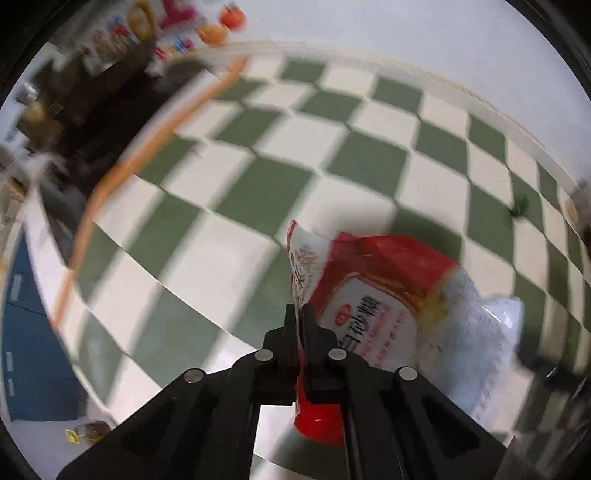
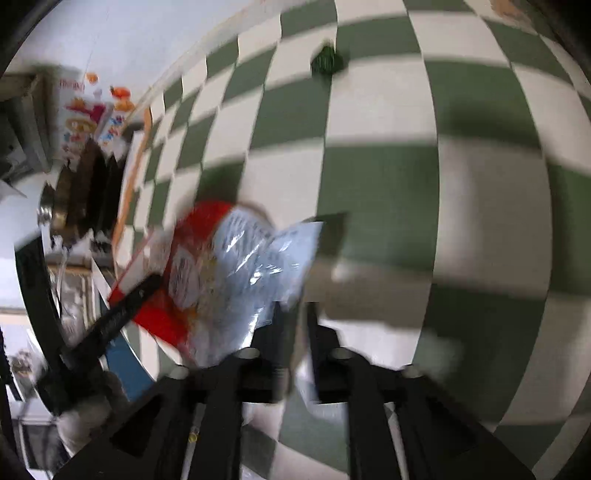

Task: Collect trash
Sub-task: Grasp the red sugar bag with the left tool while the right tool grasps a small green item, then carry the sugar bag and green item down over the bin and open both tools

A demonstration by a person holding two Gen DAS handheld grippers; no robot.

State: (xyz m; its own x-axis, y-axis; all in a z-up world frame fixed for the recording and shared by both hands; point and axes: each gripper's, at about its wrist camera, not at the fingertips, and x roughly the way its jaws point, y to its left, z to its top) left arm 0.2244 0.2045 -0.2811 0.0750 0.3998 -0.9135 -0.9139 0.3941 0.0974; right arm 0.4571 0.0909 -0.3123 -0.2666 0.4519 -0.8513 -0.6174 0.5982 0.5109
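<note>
A red and white plastic food bag (image 1: 388,306) with printed text hangs above the green and white checkered cloth (image 1: 258,184). My left gripper (image 1: 298,314) is shut on the bag's red edge. The same bag (image 2: 236,266) shows in the right wrist view, with the left gripper's black finger across its red corner. My right gripper (image 2: 293,314) is nearly closed with the bag's clear corner between its fingers. A small dark green crumpled piece (image 2: 325,61) lies on the cloth farther off, and it also shows in the left wrist view (image 1: 519,206).
An orange-edged border (image 1: 147,147) bounds the cloth at the left. Beyond it stand dark objects and colourful printed packaging (image 1: 147,29). A blue surface (image 1: 29,332) lies at lower left. Both views are motion blurred.
</note>
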